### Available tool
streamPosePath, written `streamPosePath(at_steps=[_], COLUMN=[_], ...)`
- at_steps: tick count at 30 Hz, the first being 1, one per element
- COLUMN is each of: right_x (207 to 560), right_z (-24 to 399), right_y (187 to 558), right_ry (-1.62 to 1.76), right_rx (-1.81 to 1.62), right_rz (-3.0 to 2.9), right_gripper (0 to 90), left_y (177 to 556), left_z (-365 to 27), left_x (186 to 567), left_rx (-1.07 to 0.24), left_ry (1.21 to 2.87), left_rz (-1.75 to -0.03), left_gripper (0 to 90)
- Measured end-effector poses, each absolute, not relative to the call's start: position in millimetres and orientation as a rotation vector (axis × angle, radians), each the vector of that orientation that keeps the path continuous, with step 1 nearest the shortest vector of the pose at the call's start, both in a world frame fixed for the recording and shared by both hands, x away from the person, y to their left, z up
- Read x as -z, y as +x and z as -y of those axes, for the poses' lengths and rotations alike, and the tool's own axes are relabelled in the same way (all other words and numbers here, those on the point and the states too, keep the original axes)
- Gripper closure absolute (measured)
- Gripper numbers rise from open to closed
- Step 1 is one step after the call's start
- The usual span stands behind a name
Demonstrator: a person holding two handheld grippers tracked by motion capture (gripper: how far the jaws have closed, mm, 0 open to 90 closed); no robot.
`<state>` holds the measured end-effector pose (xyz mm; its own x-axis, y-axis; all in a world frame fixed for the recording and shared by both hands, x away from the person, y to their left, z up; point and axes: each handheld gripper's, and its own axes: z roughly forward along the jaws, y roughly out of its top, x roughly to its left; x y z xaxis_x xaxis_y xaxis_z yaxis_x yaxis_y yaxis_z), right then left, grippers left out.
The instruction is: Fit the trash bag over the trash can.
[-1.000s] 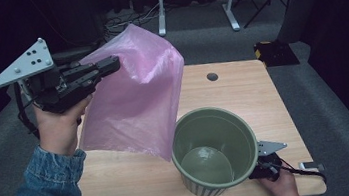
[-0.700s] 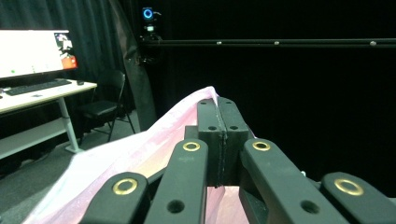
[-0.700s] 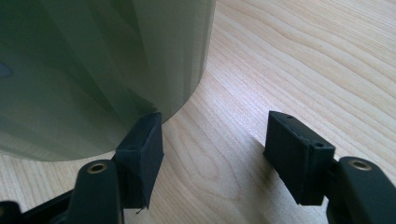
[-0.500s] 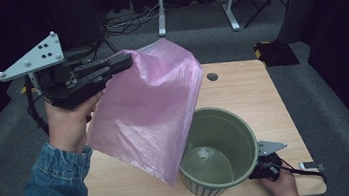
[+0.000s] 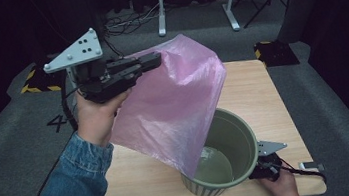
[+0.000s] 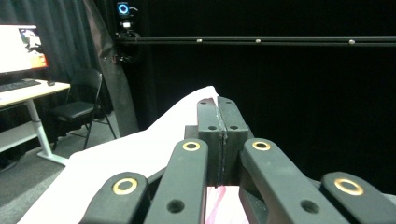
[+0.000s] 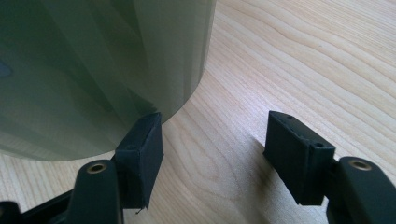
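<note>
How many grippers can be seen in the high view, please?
2. The left gripper is raised above the table's left side, shut on the pink bag. The right gripper rests low at the table's front right, beside the green bin, jaws open.

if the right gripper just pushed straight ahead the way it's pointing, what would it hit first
Most likely the green bin. The right gripper is open and low over the wooden table, and its one finger already sits against the bin's wall. Between the fingers lies bare table, so the contact might only be a graze.
</note>
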<state>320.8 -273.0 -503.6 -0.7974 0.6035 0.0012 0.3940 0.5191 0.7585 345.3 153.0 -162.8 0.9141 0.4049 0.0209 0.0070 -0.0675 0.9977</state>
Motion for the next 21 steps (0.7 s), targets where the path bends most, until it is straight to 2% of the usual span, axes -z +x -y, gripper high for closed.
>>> streamPosePath(at_steps=[21], right_x=[504], right_z=[273], right_y=[321], right_ry=[0.838], right_rx=[-1.149], right_rz=[-2.5], right_gripper=[36.6], left_y=[363], left_z=[-83], left_x=[179], left_rx=[-0.221], left_ry=[1.657], left_rz=[-0.248], left_gripper=[89.6])
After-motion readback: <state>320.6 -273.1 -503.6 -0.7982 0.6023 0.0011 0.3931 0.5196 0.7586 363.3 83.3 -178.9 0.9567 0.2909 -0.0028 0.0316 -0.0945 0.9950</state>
